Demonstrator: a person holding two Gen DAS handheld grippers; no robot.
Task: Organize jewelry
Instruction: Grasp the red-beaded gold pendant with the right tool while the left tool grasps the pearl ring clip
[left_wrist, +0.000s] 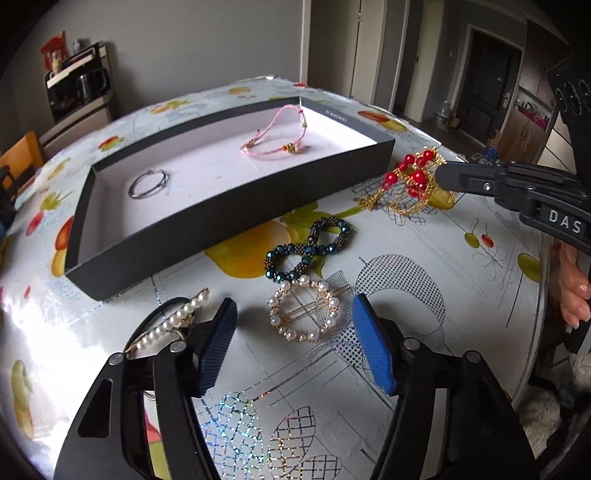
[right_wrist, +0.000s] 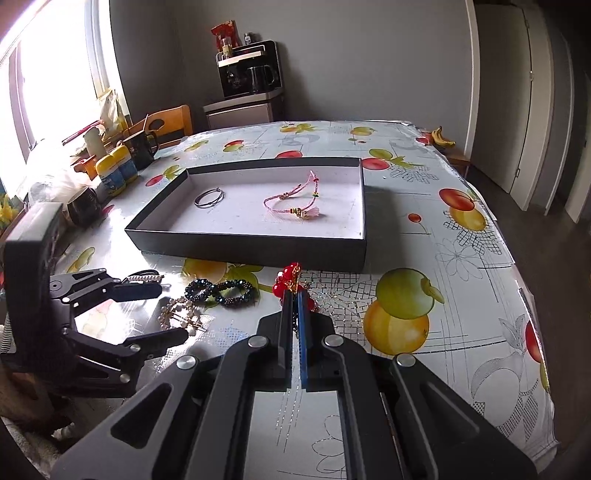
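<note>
Two bracelets in tray (right_wrist: 207, 244) | right gripper (right_wrist: 294, 295) clamps red-bead chain (left_wrist: 410, 181)

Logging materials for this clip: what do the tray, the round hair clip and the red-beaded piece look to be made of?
Tray: likely matte black cardboard with a white inside; thin, flat walls.
Round clip: glossy cream beads, probably faux pearl, on thin gold-coloured wire.
Red-beaded piece: shiny red beads, glass or plastic, on fine gold-coloured chain; the right gripper has its jaws shut on it.
</note>
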